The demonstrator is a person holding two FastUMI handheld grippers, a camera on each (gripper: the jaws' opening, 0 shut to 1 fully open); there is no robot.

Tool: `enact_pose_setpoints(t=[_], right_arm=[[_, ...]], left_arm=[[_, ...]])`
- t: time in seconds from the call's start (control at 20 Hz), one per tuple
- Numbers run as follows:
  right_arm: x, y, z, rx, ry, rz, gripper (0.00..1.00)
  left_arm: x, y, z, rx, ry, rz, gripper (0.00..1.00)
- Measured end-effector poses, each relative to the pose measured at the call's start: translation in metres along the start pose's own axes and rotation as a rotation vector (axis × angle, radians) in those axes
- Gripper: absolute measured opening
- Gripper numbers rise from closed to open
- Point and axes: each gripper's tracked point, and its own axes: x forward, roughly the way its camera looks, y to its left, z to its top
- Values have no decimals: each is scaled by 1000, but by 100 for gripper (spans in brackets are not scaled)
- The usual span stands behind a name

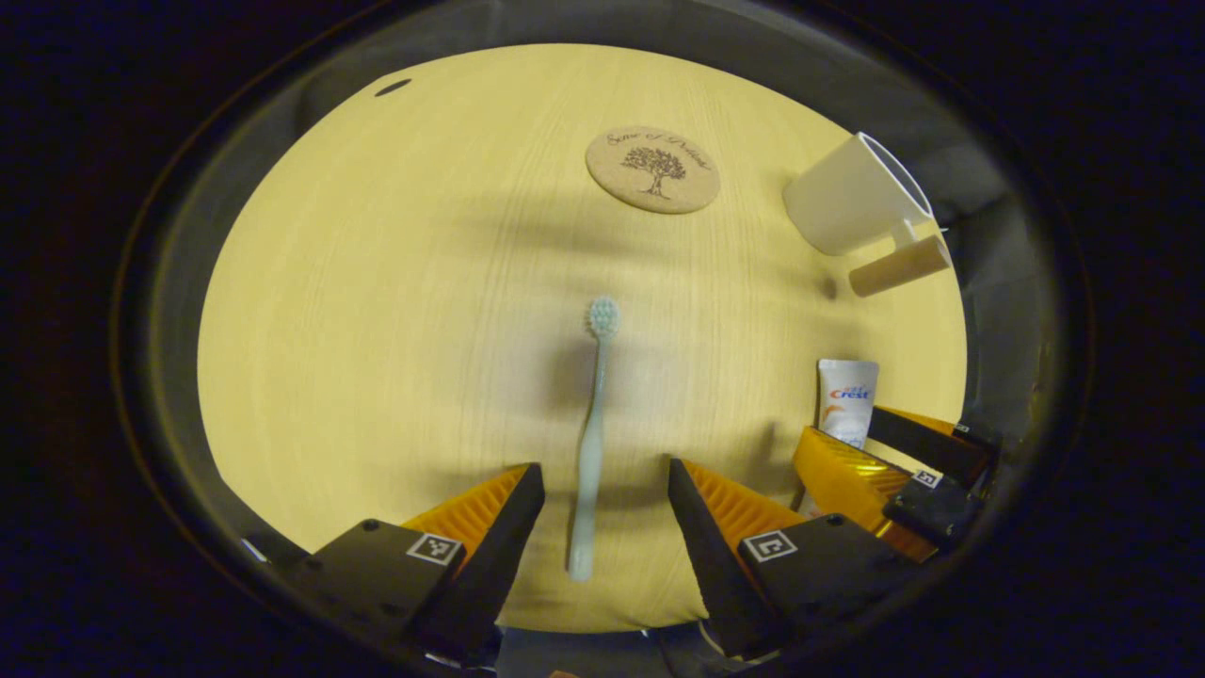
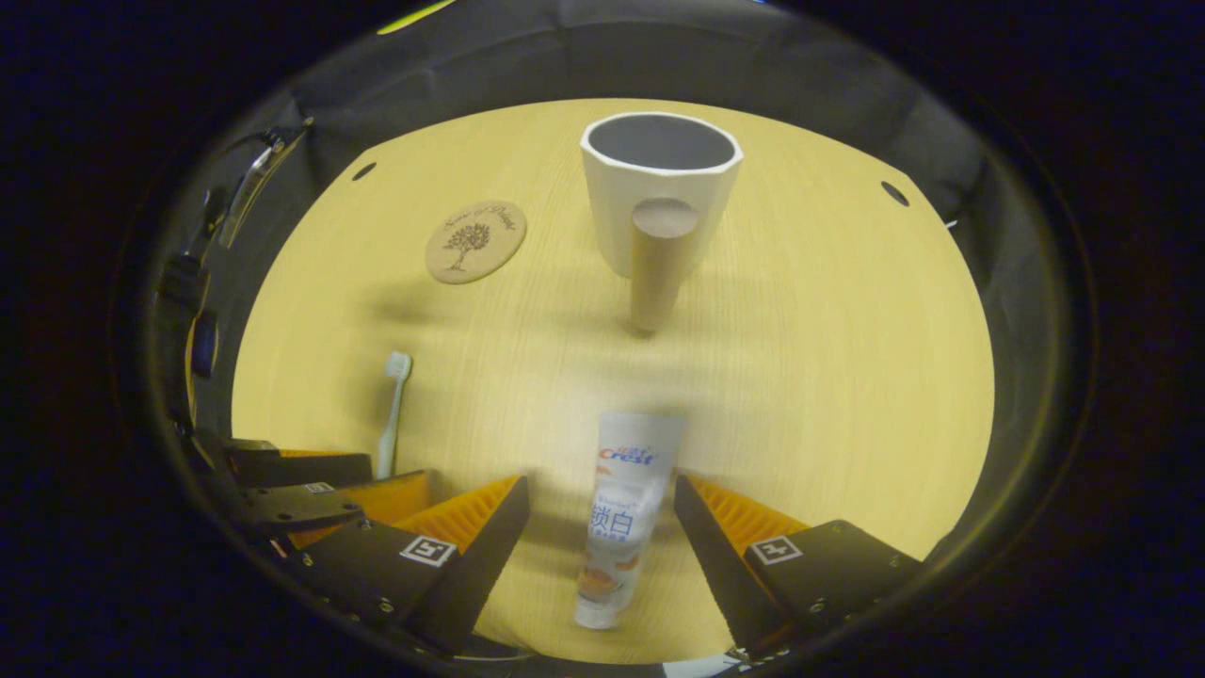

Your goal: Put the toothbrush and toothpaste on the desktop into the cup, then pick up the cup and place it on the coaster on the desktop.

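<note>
On the pale wooden desktop [image 1: 395,311] everything is laid out and both tools are poised. In the left gripper view, the left gripper [image 1: 605,490] hangs low over the toothbrush [image 1: 592,443], fingers spread wide with the handle lying in the gap between them, touching neither finger. The brush lies flat, bristle head pointing to the far side, handle end toward the near edge. Far beyond it sits the round cork coaster [image 1: 652,169], bare, with a tree drawn on it. Off to the far right stands the white cup [image 1: 852,207], its cylindrical wooden handle [image 1: 899,266] sticking out toward the near side. At the near right, the toothpaste [image 1: 847,400] tube shows its crimped end, with the other tool just beside it.

Over to the right gripper view: the right gripper [image 2: 601,513] is spread open too, straddling the toothpaste [image 2: 621,508], which lies flat on the desktop [image 2: 828,377], cap at the near end, crimped end pointing far. Whether the fingers touch the tube, I cannot tell; a gap seems to show on each side. Straight ahead, well apart, the cup [image 2: 659,188] stands upright and empty, handle [image 2: 659,264] facing the camera. The coaster [image 2: 475,241] lies to the cup's left, apart from it, and the toothbrush [image 2: 393,414] lies at the near left beside the other gripper [image 2: 320,480].
</note>
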Motion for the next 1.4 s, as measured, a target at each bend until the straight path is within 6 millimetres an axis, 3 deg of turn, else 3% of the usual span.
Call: enact_pose_setpoints(t=[0.2,0.3,0.35,0.45,0.5,0.55,0.6,0.65,0.7,0.75,0.8,0.85,0.9,1.0,1.05,1.1,1.15,1.25,1.4], right_arm=[[8,-2,-7,-5,38,1,95],[10,-4,-9,-9,44,-8,89],[11,-6,-8,-9,37,-14,86],[9,-9,-8,-11,42,-20,78],[10,-10,-10,-11,43,-24,75],[9,-11,-11,-17,44,-29,70],[11,-13,-11,-13,39,-40,68],[9,-13,-13,-13,44,-37,55],[9,-13,-13,-23,43,-32,54],[11,-11,-15,-8,39,-18,54],[9,-12,-13,-7,41,-15,43],[10,-10,-13,-9,40,-3,40],[8,-10,-13,-13,39,4,39],[8,-10,-13,-10,31,14,40],[8,-10,-12,-8,28,20,40],[8,-10,-12,0,17,26,39],[9,-9,-11,11,7,37,33],[6,-9,-10,17,-13,66,33],[-2,-9,-4,16,-80,101,33]], left_arm=[[5,7,-2,43,21,80,89],[4,8,-1,58,19,101,70],[4,8,-2,58,19,104,69],[4,4,-1,46,11,106,60],[4,1,-1,42,6,109,49],[4,0,-2,53,-4,110,45],[3,-2,-1,68,-16,109,43],[7,-3,-2,62,-25,102,48],[5,-5,-1,70,-29,97,25],[5,-6,-3,87,-28,94,26],[7,-8,-2,103,-37,93,25],[7,-9,-4,97,-34,90,22],[6,-11,-3,109,-37,84,14],[6,-8,-1,132,-41,81,14],[9,-8,-3,136,-35,79,10],[7,-9,-3,144,-44,73,9],[6,-8,-4,148,-52,68,10],[5,-9,-2,149,-85,39,5],[2,3,-3,127,-135,14,8]])
